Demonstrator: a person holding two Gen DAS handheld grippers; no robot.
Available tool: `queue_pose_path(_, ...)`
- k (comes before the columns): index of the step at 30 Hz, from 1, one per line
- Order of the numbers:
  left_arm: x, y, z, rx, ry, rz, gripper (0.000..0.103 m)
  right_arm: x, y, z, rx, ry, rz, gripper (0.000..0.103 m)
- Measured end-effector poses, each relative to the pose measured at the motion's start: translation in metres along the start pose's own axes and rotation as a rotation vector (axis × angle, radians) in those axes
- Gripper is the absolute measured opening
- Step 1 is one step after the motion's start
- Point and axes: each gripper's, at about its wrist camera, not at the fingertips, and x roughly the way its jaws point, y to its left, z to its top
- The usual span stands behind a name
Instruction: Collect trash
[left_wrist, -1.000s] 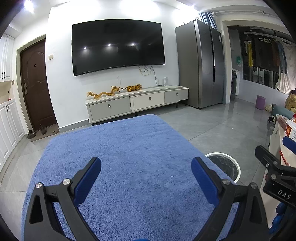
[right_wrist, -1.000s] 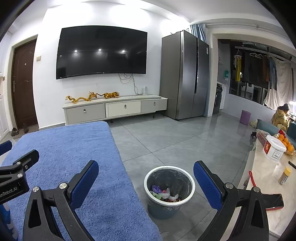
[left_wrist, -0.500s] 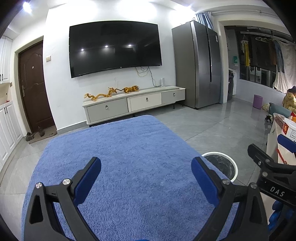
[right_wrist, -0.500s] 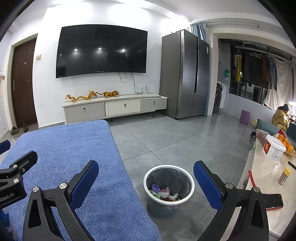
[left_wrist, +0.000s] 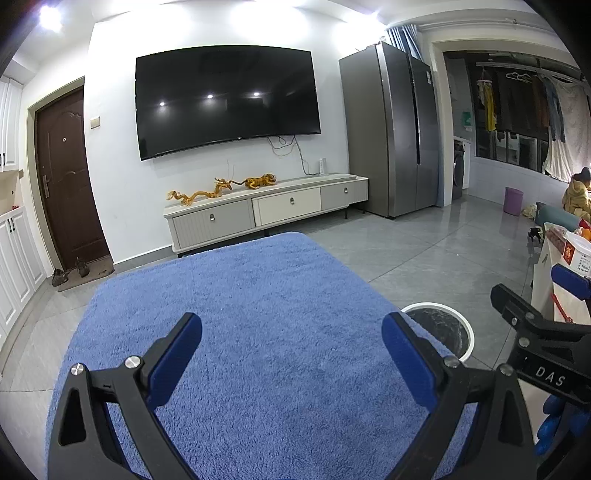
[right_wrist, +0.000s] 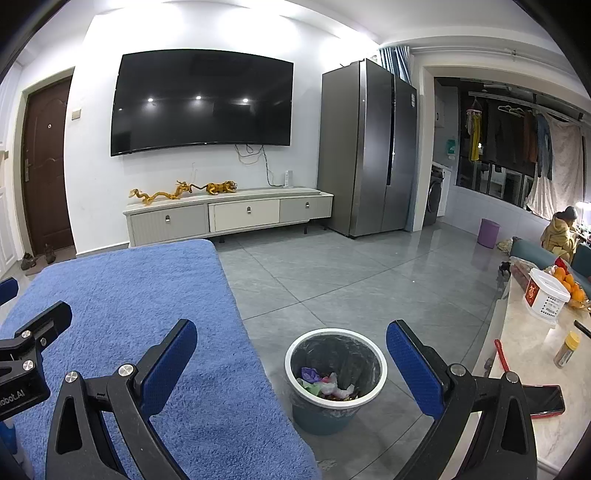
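Observation:
A blue bin with a white rim and a black liner (right_wrist: 335, 382) stands on the grey floor beside the table; crumpled trash (right_wrist: 325, 384) lies inside it. The bin's rim also shows in the left wrist view (left_wrist: 443, 330). My right gripper (right_wrist: 291, 360) is open and empty, held above the bin and the table's right edge. My left gripper (left_wrist: 291, 354) is open and empty above the blue towel-covered table (left_wrist: 258, 314). No loose trash shows on the towel.
A side counter (right_wrist: 535, 369) at the right holds a white tub, oranges, a spice jar and a red phone. A TV cabinet (right_wrist: 229, 218), a wall TV and a fridge (right_wrist: 369, 147) stand at the far wall. A person sits at far right.
Both views have shifted only slightly; the left wrist view has drifted a little. Both grippers stay open and empty.

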Motion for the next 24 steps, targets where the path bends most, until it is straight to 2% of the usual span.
queue_pose_path(24,-0.0048,-0.0006,-0.0023,-0.005,0.012,0.007,0.098,-0.0015,-0.0001,-0.0027,-0.011,0.001,-0.001,0.103)
